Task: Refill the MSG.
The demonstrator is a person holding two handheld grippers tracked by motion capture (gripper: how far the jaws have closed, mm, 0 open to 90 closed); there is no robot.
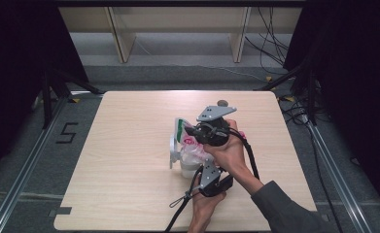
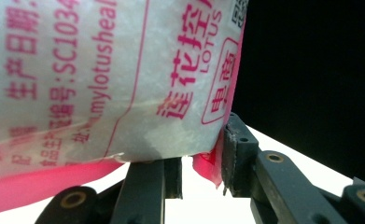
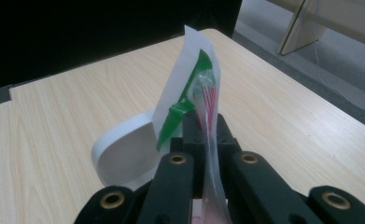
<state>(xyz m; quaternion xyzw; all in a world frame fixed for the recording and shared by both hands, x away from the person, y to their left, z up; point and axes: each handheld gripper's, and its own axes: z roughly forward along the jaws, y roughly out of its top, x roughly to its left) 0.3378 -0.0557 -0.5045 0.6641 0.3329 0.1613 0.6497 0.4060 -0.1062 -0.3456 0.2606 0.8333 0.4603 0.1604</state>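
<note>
Now the right gripper (image 3: 203, 140) pinches the bag's (image 1: 190, 145) top edge while the left gripper (image 2: 201, 161) clamps its bottom, tilting it over the white cup (image 3: 124, 158), seemingly to pour.

One plastic bag (image 1: 190, 141) with pink and green print; one white cup (image 1: 183, 165) beneath it. One wooden table (image 1: 129, 145). Two handheld grippers: left gripper (image 1: 200, 171), right gripper (image 1: 197, 132).

Right gripper (image 1: 197, 133) jaws clamped, left gripper (image 1: 203, 167) jaws parted.
</note>
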